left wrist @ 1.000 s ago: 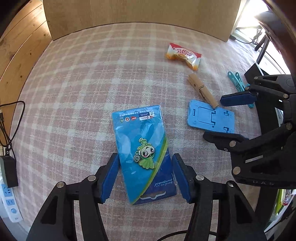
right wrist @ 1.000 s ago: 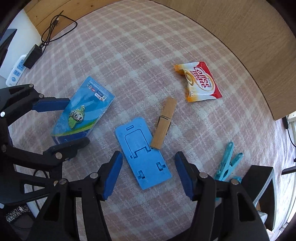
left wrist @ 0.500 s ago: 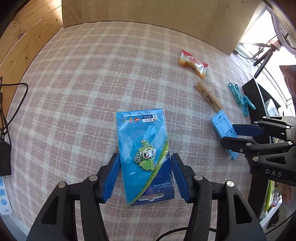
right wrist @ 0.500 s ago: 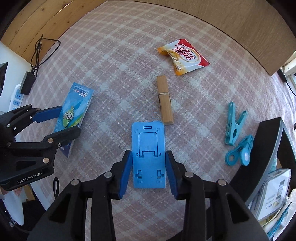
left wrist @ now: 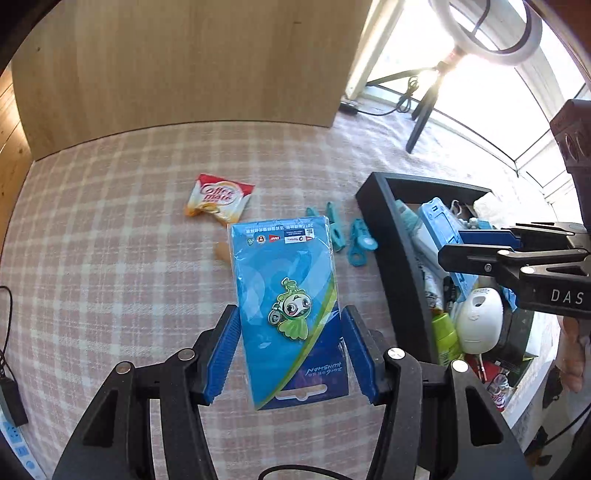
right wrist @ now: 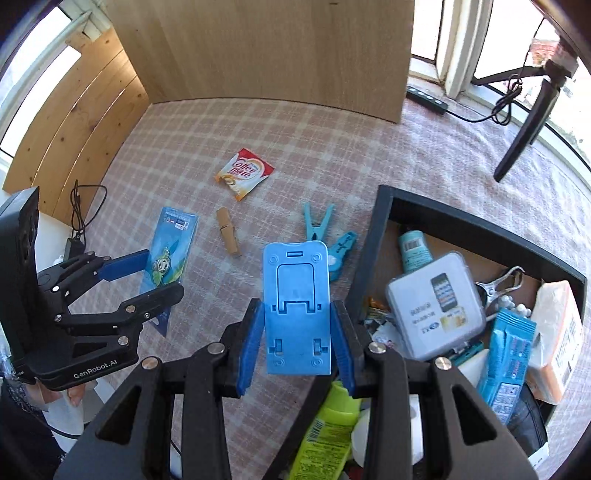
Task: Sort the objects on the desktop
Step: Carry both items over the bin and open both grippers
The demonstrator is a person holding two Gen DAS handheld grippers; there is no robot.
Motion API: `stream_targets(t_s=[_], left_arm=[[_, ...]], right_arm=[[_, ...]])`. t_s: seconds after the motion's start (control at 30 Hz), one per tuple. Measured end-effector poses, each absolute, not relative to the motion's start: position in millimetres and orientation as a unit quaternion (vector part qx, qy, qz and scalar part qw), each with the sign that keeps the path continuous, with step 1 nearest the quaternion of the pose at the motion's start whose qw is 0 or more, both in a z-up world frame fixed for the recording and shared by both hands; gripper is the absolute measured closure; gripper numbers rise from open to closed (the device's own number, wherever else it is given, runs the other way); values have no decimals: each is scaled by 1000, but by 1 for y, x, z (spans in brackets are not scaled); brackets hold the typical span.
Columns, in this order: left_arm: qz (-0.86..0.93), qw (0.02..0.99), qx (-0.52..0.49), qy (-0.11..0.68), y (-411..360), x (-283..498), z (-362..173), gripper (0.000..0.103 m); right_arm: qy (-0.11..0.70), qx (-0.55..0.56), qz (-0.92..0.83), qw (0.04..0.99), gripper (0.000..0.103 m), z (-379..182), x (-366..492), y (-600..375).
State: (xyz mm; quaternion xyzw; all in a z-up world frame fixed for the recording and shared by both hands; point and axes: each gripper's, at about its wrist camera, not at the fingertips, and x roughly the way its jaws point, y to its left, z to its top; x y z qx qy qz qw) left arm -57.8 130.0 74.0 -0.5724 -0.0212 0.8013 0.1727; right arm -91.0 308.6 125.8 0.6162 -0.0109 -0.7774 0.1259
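The worktop had a pink-and-cream plaid cloth on it, with a plain wood panel standing along the back and wood planks on the left. Bright daylight was pouring in through the windows on the right, where a ring light sat on a black tripod.

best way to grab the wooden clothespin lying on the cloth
Grip the wooden clothespin across its narrow width at mid-length, coming straight down from above. It lies flat on the checked cloth, long and slim, with open cloth on both long sides, so fingers fit either side.
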Motion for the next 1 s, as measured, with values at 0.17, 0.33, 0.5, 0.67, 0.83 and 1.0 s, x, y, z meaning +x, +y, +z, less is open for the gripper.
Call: stream_targets(t_s=[0.17,0.33,0.5,0.67,0.83,1.0], left_arm=[[792,241,-561,0,203,-71,92,50],[775,293,-559,23,267,-66,92,50],[764,326,-555,49,311,-58,96,50],[755,355,-547,67,342,-43,106,50],[740,366,-558,83,359,-35,104,43],[749,345,-560,81,350,-39,103,36]], right_arm=[[-44,608,-790,67,68,154,-62,396],[-70,604,-794,18,68,148,-41,466],[-101,607,-788,-23,68,141,-17,512],[-115,608,-784,-38,68,143,6,531],[-118,603,-788,-34,67,143,8,536],[-105,603,-789,-43,56,147,2,533]])
